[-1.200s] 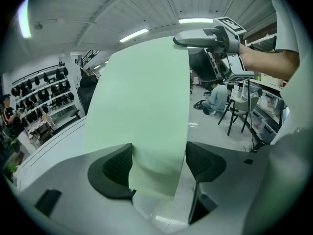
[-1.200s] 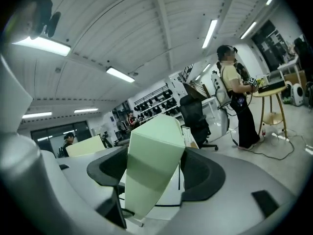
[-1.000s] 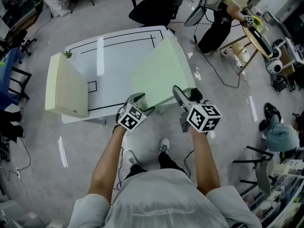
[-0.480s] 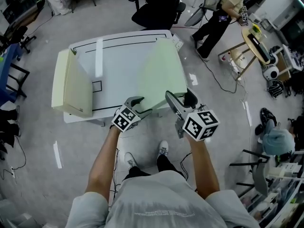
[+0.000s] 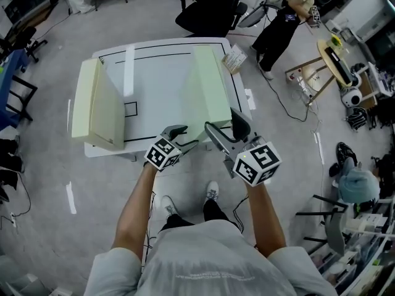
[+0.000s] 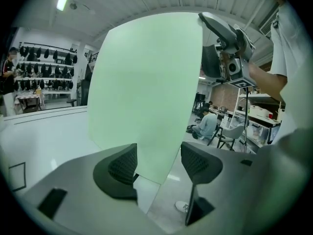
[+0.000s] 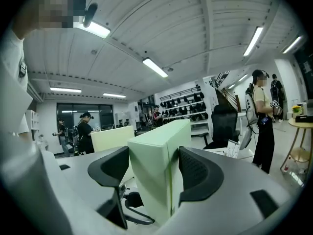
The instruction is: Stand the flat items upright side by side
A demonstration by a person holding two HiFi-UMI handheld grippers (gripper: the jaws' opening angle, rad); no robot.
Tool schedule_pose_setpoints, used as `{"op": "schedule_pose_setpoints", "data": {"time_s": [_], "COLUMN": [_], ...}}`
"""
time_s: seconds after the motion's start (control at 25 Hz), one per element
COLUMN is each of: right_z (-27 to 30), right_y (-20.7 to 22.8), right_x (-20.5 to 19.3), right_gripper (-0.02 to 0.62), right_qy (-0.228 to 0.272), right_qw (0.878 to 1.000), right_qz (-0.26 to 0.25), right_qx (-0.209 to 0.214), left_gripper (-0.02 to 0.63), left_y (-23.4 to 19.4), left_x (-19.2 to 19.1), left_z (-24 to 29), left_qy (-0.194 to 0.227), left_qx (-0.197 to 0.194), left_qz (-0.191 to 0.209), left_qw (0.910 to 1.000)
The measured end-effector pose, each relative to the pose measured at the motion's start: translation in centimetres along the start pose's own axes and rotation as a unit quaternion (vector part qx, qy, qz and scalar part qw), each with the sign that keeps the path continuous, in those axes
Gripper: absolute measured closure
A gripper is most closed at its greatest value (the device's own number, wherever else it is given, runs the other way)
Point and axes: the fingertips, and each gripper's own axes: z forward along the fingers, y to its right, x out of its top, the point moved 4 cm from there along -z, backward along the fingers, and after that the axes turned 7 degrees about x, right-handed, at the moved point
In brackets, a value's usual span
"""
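Observation:
A pale green flat box (image 5: pixel 211 91) stands almost upright on its long edge at the right side of the white table (image 5: pixel 157 79). My right gripper (image 5: pixel 223 129) is shut across the thickness of the box's near end, with both pads against the green box (image 7: pixel 156 160). My left gripper (image 5: pixel 185 139) sits at the box's near lower corner. Its jaws have just been closing, and the corner of the green box (image 6: pixel 146 92) lies between the pads, touching both. A cream flat box (image 5: pixel 99 110) stands upright at the table's left edge, also seen as the cream box (image 7: pixel 110 138).
A small printed card (image 5: pixel 235 58) lies at the table's far right corner. A black office chair (image 5: pixel 210 8) stands behind the table, and a person (image 5: pixel 287 14) works at the upper right. A black square outline (image 5: pixel 129 108) is drawn on the table.
The green box has swung from a low lean to almost upright. Both grippers have moved left along the table's front edge with it, the right one rising.

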Motion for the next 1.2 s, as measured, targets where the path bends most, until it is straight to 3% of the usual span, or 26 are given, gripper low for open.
{"op": "schedule_pose_setpoints", "data": {"time_s": [0.2,0.52,0.8,1.08,1.12,1.2], "right_z": [0.8,0.3,0.2,-1.2,-1.3,-1.0], "right_y": [-0.6,-1.1,-2.4,-3.6,-3.8,-4.3], "right_x": [-0.1,-0.6,-0.7,-2.7,-3.1,-3.9], "right_gripper": [0.245,0.235,0.227,0.216,0.216,0.213], "right_qy": [0.003,0.008,0.012,0.022,0.022,0.019], "right_qw": [1.000,1.000,0.999,0.998,0.998,0.998], "right_qz": [-0.015,-0.025,-0.038,-0.022,-0.020,-0.018], "right_qx": [0.014,0.003,-0.019,-0.053,-0.058,-0.065], "left_gripper": [0.298,0.284,0.284,0.284,0.284,0.284], "left_y": [-0.6,-1.2,-0.4,0.1,-0.2,-1.5], "left_x": [-0.3,-0.7,-0.6,-1.4,-1.8,-2.6], "left_z": [-0.6,-6.3,-14.8,-24.2,-25.7,-28.8], "left_qy": [0.003,0.055,0.104,0.148,0.154,0.183], "left_qx": [0.010,0.061,0.138,0.235,0.263,0.323], "left_qz": [-0.001,-0.034,-0.022,-0.018,-0.020,-0.052], "left_qw": [0.9999,0.9960,0.9847,0.9607,0.9523,0.9270]}}
